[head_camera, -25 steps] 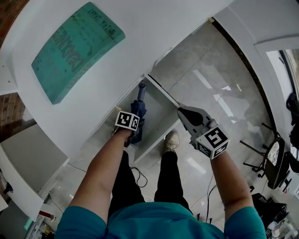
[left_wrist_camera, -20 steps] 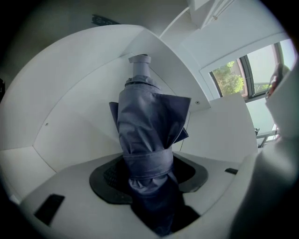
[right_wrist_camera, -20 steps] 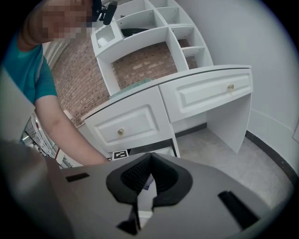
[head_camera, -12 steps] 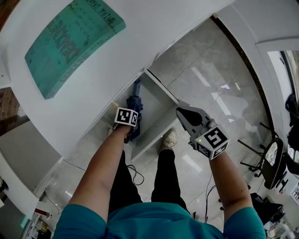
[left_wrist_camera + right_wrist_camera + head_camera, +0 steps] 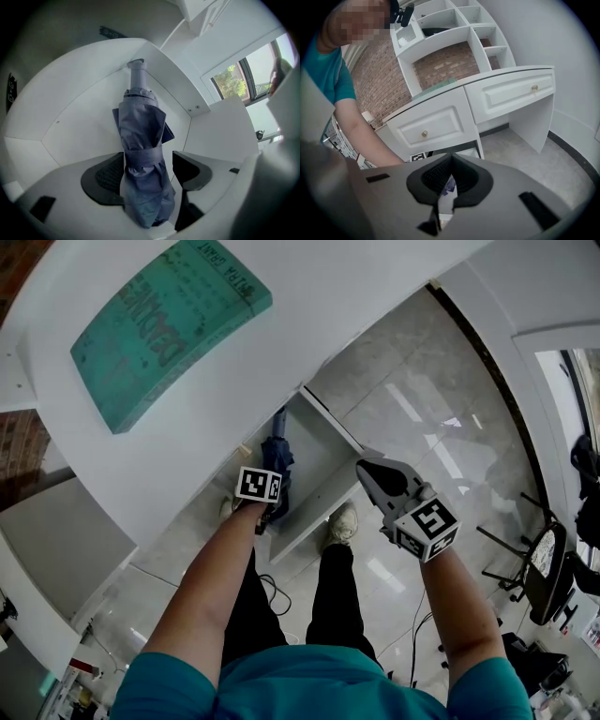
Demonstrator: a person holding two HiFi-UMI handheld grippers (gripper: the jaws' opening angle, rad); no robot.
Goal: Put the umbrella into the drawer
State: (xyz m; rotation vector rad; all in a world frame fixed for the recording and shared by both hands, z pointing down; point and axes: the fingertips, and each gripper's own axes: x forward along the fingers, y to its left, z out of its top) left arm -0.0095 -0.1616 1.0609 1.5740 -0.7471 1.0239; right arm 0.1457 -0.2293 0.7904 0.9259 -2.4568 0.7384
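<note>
Head view: the umbrella [image 5: 278,456] lies in the open drawer [image 5: 326,442] under the left gripper [image 5: 267,514]; left gripper view: its jaws have just been opening, the umbrella loose between them, so lifting clear seems next; right gripper view: the right gripper [image 5: 450,159] is pressed together, empty.

Blue-grey umbrella [image 5: 140,159], white drawer [image 5: 70,112], prob. teal book [image 5: 169,329].

The jaws of my left gripper [image 5: 149,172] have just been opening. Low in the left gripper view, the pads stand apart on either side of the umbrella [image 5: 140,140] (clear gap on the right side), which lies in the drawer [image 5: 79,98].
</note>
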